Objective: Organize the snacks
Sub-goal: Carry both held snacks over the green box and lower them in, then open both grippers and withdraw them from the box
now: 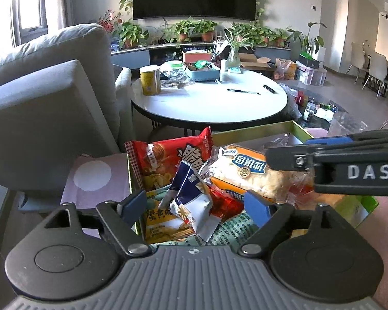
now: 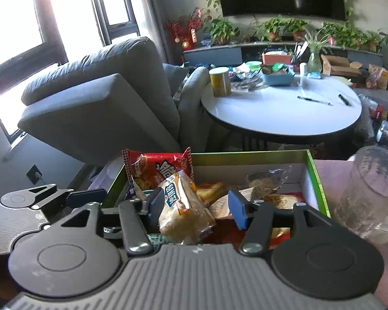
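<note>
Now I hold a hand-held gripper in each hand over a green-rimmed box (image 2: 315, 180) crammed with snack packets. My left hand-held gripper (image 1: 198, 205) is spread wide, its blue pads either side of a navy-and-white sachet (image 1: 191, 201) without pressing it. My right hand-held gripper (image 2: 196, 206) is also spread; a clear-wrapped bread pack (image 2: 183, 211) with an orange-and-blue label lies between its pads, touching the left pad, apart from the right one. Behind it a red crisp bag (image 2: 157, 170) stands upright against the box's far left corner. A clear glass mug (image 2: 370, 188) stands just beside the box on the right. I judge the bread pack light, soft and easily squashed, its film slippery; gripping gently across the loaf's middle, or by a crimped end, seems safest.
</note>
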Demonstrator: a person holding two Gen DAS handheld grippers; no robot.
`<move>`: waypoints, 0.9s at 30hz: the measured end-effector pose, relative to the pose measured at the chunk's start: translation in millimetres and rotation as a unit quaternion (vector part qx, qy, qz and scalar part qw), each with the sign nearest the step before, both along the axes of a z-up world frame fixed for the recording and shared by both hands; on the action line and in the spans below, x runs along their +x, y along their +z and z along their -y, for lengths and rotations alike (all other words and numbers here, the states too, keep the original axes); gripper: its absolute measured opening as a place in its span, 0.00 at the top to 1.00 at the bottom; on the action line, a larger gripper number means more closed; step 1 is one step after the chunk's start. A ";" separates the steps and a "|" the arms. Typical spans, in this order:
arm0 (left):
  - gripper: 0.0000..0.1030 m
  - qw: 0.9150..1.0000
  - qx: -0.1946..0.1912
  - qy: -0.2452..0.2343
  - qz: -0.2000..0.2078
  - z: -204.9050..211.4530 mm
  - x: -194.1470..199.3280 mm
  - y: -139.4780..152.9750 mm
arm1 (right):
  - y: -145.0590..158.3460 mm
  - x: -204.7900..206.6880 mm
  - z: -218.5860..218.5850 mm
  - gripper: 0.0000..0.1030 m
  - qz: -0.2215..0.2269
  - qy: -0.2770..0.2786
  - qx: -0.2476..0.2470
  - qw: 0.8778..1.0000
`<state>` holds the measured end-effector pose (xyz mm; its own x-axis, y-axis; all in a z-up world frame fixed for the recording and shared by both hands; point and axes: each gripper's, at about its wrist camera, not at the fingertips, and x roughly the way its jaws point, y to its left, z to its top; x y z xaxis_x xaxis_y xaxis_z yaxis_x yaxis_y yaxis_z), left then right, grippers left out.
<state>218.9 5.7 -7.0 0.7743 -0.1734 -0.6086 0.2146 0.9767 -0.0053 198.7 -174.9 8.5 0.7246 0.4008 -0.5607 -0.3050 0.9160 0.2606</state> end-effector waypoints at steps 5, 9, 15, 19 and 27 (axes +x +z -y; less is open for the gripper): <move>0.16 1.000 -0.004 0.007 0.015 -0.7 -14.2 9.3 | 11.1 -15.6 12.4 0.16 0.023 -0.017 0.000 1.000; 0.13 0.999 0.002 0.009 0.030 0.8 -30.4 17.3 | 16.3 -31.0 20.5 0.16 0.046 -0.030 -0.018 0.998; 0.05 0.999 0.006 0.016 0.047 4.4 -61.7 27.1 | 13.4 -55.6 34.7 0.16 0.048 -0.035 -0.014 0.998; 0.01 0.999 0.007 0.018 0.045 8.5 -79.9 30.9 | 10.3 -69.6 40.7 0.16 0.042 -0.040 -0.013 0.998; 0.01 0.998 0.012 0.025 0.047 19.3 -114.7 33.9 | 11.0 -96.2 47.2 0.16 0.038 -0.043 -0.002 0.998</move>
<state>104.2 -13.5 26.9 0.8356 -0.1183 -0.5364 0.1631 0.9859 0.0367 102.5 -222.1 19.5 0.7965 0.3329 -0.5048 -0.2441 0.9408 0.2352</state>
